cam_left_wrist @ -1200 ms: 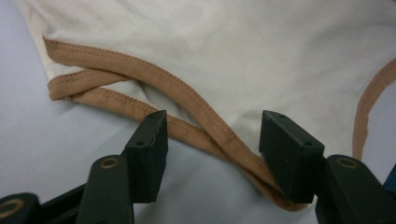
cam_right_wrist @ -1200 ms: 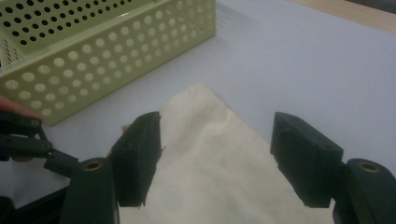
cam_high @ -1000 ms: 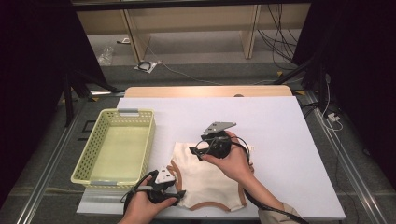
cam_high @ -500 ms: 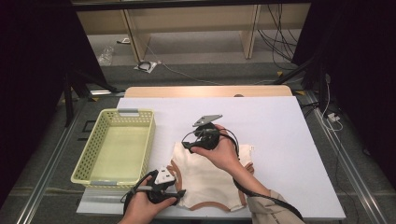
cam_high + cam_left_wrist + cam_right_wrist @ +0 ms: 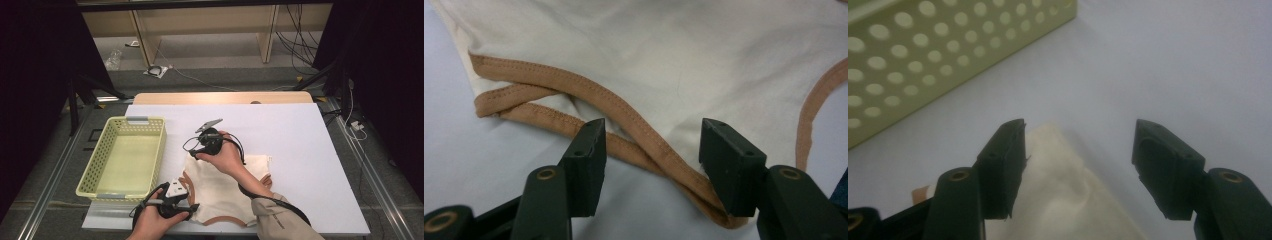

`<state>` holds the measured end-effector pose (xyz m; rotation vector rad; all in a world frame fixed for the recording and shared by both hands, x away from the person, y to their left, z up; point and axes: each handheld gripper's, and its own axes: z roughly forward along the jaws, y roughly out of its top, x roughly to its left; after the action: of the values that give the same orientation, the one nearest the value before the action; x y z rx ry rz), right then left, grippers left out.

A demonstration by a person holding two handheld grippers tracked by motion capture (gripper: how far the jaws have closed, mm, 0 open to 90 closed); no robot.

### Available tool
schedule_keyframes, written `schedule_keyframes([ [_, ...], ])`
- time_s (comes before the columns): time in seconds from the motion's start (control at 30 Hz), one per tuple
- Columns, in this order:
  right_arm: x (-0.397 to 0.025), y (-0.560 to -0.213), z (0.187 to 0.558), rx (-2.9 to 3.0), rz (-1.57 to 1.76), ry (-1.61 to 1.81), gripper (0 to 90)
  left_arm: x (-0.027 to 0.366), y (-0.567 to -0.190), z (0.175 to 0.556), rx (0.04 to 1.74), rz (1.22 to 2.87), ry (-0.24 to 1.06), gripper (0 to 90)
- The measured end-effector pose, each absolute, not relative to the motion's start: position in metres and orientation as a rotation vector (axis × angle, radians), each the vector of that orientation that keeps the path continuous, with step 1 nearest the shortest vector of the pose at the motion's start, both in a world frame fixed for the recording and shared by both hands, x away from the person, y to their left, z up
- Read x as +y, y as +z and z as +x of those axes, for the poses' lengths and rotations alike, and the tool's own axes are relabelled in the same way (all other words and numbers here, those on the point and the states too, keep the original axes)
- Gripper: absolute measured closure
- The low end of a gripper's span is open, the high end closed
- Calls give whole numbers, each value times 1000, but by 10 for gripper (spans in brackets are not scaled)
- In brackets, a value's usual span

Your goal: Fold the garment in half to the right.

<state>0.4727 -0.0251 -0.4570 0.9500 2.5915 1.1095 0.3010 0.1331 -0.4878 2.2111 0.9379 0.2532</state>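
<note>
Straddling the garment hem, left gripper and right gripper jaws gape wide.

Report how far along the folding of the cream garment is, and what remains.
Done: the cream garment lies partly folded on the white table. In hand: the left gripper is open over the brown-trimmed edge, and the right gripper is open at a far corner. Left: probably finishing the fold; the yellow basket holds nothing.
</note>
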Motion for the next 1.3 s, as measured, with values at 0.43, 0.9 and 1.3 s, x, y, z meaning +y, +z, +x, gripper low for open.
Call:
schedule_keyframes([
  [0.43,-7,-477,485,2684,936,1003,451,133,-487,301,936,2210,253,447],
  [0.9,4,-484,483,2698,839,935,593,133,-488,301,935,2210,249,447],
  [1.3,7,-484,479,2723,799,931,754,133,-488,301,934,2213,250,448],
])
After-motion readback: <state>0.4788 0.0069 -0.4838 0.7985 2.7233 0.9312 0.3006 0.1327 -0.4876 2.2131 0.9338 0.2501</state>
